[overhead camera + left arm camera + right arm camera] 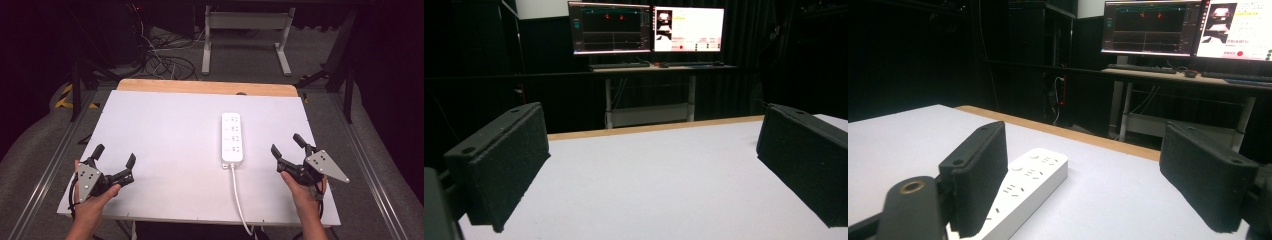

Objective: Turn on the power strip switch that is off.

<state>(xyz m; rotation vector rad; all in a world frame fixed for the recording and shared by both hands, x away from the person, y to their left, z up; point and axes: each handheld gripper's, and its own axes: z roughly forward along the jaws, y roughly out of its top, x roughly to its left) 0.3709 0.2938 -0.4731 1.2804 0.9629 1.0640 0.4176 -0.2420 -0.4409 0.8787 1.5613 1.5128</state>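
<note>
A white power strip lies lengthwise right of the middle of the white table, its white cable running off the near edge. In the right gripper view the power strip lies partly behind the left jaw. My right gripper is held open at the near right, just right of the strip, nothing between its jaws. At the near left corner my left gripper is open too, over bare table. The left gripper has only tabletop between its jaws; the right gripper likewise stands wide.
A wooden strip borders the table's far edge. Beyond it stands a desk frame with cables on the floor. Two lit monitors sit on that desk. Metal rails run along both table sides.
</note>
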